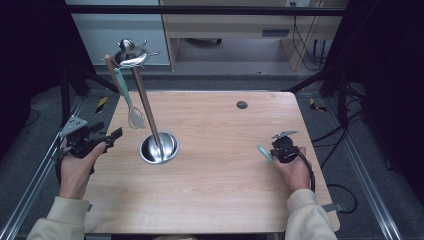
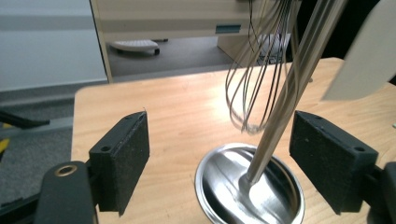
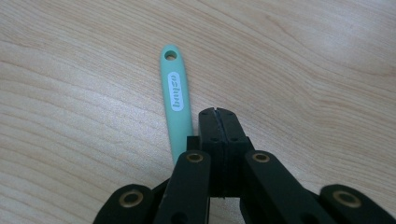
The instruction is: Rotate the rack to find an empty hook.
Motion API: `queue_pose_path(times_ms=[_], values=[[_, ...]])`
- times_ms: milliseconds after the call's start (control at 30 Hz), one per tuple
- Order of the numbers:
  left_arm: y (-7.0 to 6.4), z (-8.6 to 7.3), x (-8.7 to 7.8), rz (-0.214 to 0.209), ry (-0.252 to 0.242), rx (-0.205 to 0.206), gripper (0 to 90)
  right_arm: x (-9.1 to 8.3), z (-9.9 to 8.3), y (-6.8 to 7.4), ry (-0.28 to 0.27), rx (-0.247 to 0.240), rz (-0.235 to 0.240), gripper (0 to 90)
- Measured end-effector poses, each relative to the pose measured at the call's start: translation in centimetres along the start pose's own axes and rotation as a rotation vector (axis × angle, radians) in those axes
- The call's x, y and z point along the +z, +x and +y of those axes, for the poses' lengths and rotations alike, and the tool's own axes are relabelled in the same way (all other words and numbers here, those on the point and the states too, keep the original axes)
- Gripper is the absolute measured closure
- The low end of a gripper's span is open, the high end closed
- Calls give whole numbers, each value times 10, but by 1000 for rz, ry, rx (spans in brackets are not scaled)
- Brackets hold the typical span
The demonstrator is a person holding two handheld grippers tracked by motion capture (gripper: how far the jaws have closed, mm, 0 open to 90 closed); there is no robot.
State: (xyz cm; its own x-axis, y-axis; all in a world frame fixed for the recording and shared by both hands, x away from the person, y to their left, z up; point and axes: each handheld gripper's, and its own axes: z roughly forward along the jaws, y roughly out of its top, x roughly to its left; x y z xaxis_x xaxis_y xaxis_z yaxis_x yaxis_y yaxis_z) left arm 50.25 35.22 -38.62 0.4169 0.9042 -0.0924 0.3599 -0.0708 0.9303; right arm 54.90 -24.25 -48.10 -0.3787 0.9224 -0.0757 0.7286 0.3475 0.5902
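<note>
On the pale wood-grain tabletop [image 1: 215,195], a mint green utensil handle [image 3: 176,100], smooth with a hole at its tip, lies at 3 o'clock just beside the right gripper [image 3: 218,114], fingers clenched empty. The left gripper [image 1: 116,135], fingers released, faces the shiny steel stand [image 2: 250,186] and wire whisk [image 2: 252,88] at 9 o'clock

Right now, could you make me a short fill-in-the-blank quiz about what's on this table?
1. The whisk hangs from a metal ____.
2. The left gripper has its jaws ____.
3. The utensil handle lying beside the right gripper is coloured ____.
4. The stand's round base sits on a ____ table.

Missing words: stand; open; mint green; wooden
</note>
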Motion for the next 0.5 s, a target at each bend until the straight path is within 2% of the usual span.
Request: queue_pose_path(times_ms=[367,500], values=[[4,-20,10,-10,67,21,128,3,1,5,9,-24,10,900],[7,-23,11,-7,74,16,126,3,1,9,9,-43,46,900]])
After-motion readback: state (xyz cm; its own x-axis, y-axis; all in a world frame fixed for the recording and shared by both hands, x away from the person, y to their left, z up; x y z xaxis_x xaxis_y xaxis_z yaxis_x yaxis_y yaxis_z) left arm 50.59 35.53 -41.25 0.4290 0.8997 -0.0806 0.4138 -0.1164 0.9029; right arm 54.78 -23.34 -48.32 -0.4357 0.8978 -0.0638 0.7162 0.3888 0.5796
